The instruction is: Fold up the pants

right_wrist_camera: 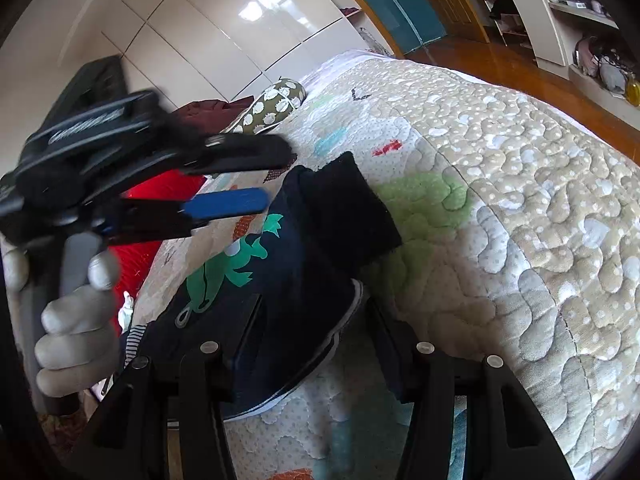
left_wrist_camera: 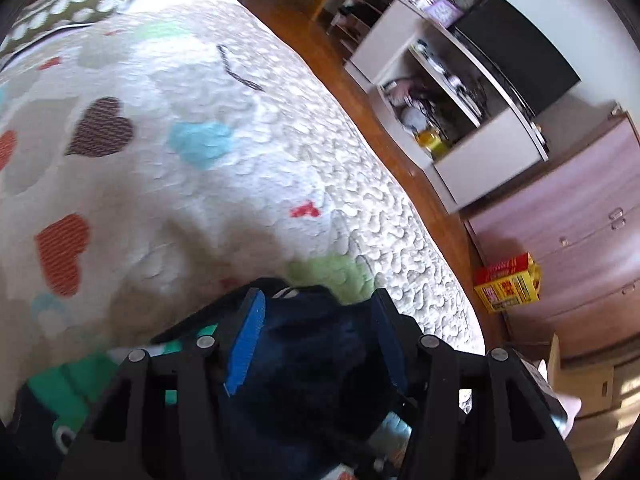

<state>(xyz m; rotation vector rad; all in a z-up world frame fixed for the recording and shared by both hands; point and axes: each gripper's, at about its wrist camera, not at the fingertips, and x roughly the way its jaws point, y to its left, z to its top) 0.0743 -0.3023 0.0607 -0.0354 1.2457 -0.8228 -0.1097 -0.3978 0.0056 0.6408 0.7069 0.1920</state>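
The pants (right_wrist_camera: 296, 264), navy with a green dinosaur print, lie on the quilt (right_wrist_camera: 500, 184) in the lower middle of the right wrist view, a cuff end doubled toward the centre of the frame. The right gripper (right_wrist_camera: 312, 320) sits at the bottom with its jaws spread, the fabric edge lying between them, not pinched. The left gripper (right_wrist_camera: 276, 176), blurred at left in that view, also shows its fingers apart; in the left wrist view navy cloth bulges between the jaws at the bottom, but they look spread, not clamped.

My worry: neither side seems to have a firm bite, so a lift could let the soft fabric slide out and undo the fold, or the pads could snag the quilt too.
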